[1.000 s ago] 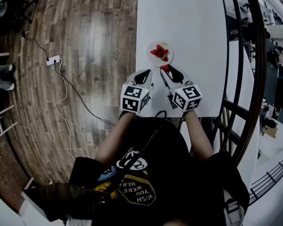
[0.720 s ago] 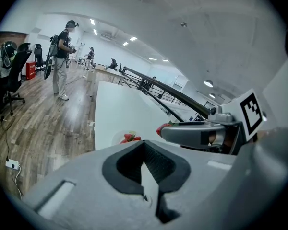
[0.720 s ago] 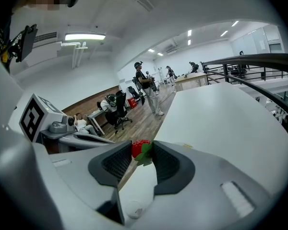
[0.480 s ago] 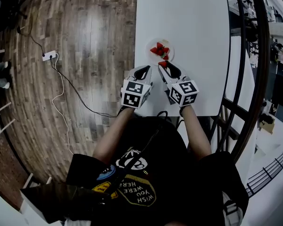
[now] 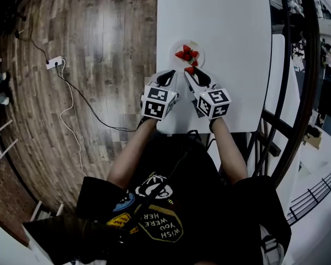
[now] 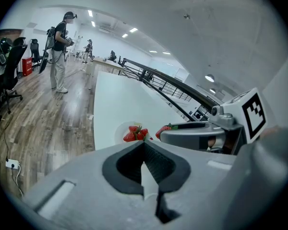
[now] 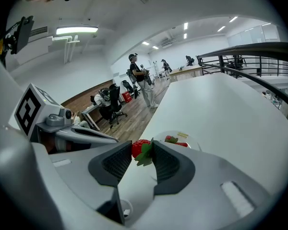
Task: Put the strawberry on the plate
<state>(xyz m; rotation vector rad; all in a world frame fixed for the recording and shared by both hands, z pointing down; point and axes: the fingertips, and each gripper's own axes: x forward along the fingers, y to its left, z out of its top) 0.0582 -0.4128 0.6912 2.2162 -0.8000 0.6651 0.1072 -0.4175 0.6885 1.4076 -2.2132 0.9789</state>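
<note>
I see the right claw point(image 7: 142, 153) grasping a strawberry point(image 7: 139, 146) at the near edge of the plate point(image 5: 174, 49). Left claw point(image 6: 145, 150) is clenched and empty, just beside it over the tabletop point(image 5: 220, 26).

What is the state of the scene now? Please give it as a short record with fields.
Right tool: shut on a strawberry
Left tool: shut, nothing in it
Plate: on the white table, holds other strawberries
Progress: the held strawberry is at the plate's near rim, not yet put on it
</note>
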